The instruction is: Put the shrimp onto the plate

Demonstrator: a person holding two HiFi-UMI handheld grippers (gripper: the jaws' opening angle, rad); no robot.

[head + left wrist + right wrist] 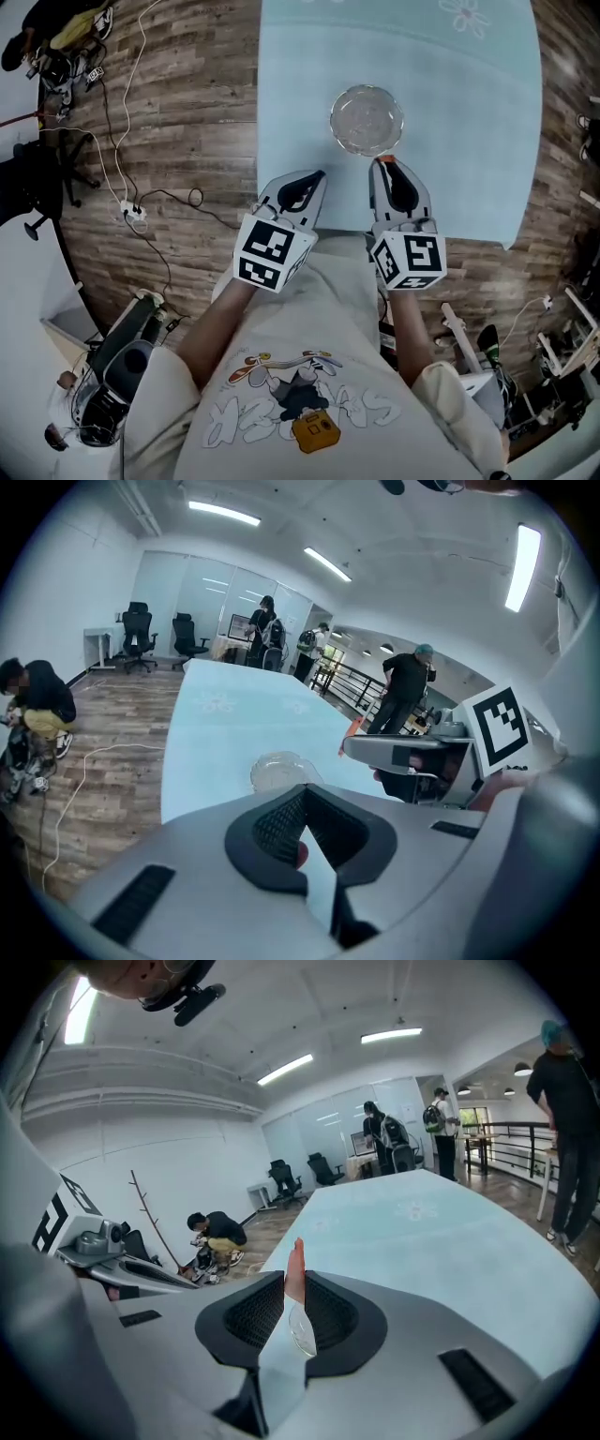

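Note:
A clear glass plate point(367, 120) stands on the light blue table point(469, 141). My right gripper point(382, 169) is just short of the plate's near rim, shut on a thin orange shrimp point(295, 1267) that sticks out past its tips point(385, 162). In the right gripper view the plate point(302, 1331) shows through the gap under the shrimp. My left gripper point(318, 176) hovers beside it to the left, near the table's front edge, with its jaws closed together point(305, 797). A small pinkish bit shows deep between its pads; I cannot tell what it is. From the left gripper view the plate point(278, 769) lies ahead.
The table's left edge point(259, 141) meets a wooden floor with cables and a power strip point(136, 214). A grey machine point(117, 370) stands at lower left, more gear at lower right point(553, 375). Several people point(405, 691) and office chairs point(138, 635) are farther back.

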